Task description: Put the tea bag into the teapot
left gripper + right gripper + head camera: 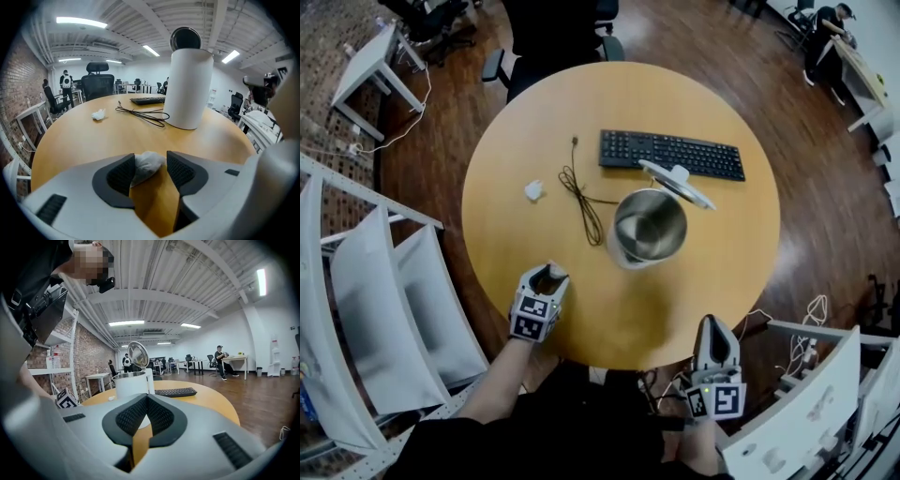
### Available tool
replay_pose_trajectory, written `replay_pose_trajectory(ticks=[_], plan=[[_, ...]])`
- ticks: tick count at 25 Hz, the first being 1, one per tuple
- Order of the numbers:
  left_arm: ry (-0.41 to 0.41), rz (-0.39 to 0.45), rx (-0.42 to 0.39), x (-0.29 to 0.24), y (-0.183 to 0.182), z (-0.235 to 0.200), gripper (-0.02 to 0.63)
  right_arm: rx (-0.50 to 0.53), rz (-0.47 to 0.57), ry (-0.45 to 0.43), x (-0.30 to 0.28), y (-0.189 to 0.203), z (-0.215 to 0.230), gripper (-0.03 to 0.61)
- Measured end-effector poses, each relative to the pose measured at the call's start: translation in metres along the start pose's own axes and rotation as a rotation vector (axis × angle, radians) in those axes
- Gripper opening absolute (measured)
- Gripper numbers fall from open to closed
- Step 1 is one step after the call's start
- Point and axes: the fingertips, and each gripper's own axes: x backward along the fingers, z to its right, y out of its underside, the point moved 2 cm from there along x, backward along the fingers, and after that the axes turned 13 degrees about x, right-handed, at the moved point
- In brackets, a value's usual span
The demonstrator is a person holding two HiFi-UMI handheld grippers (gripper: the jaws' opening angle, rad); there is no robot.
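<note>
A white tea bag (145, 165) lies on the round wooden table (506, 225), between the jaws of my left gripper (150, 157). It leans on the left pad and the jaws stand wide, so this gripper is open around it. The gripper (548, 276) is near the table's front left. The steel teapot (649, 227) stands in the middle with its lid (677, 180) flipped up; it is a white cylinder (188, 89) ahead and to the right in the left gripper view. My right gripper (715, 330) hangs at the front edge, shut and empty, and its view shows the teapot (131, 383) ahead.
A black keyboard (671, 154) lies behind the teapot. A black cable (581, 199) runs down the table left of it. A small white crumpled scrap (533, 190) sits farther left. White shelving (366, 281) stands to the left and a white unit (806, 403) to the right.
</note>
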Motion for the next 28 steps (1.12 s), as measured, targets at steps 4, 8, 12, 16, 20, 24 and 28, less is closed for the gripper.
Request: replay_pose_trajectory(ticks=[4,8,12,16,20,24,28], plan=[[-0.017,-0.003,0.006,-0.002,-0.001,-0.008,0.13,0.0,-0.002,0.02,0.004,0.002,0.003,0.008],[0.0,-0.006,0.004,-0.001,-0.002,-0.009,0.108,-0.006,0.012,0.013,0.003,0.001,-0.002,0.008],[0.021,0.027,0.064,0.006,-0.012,-0.011,0.087,0.007,0.029,-0.01,-0.002,-0.003,-0.009,0.008],[0.024,0.133,0.086,0.023,-0.041,-0.017,0.086,0.044,0.063,-0.026,-0.008,-0.015,-0.009,0.008],[0.077,0.272,0.094,0.048,-0.082,-0.009,0.086,0.09,0.102,-0.024,-0.01,-0.031,0.001,0.008],[0.149,0.404,0.06,0.074,-0.127,0.012,0.086,0.121,0.147,0.016,-0.008,-0.055,0.013,0.008],[0.198,0.505,0.003,0.102,-0.169,0.032,0.086,0.144,0.178,0.027,-0.006,-0.064,0.02,0.008]])
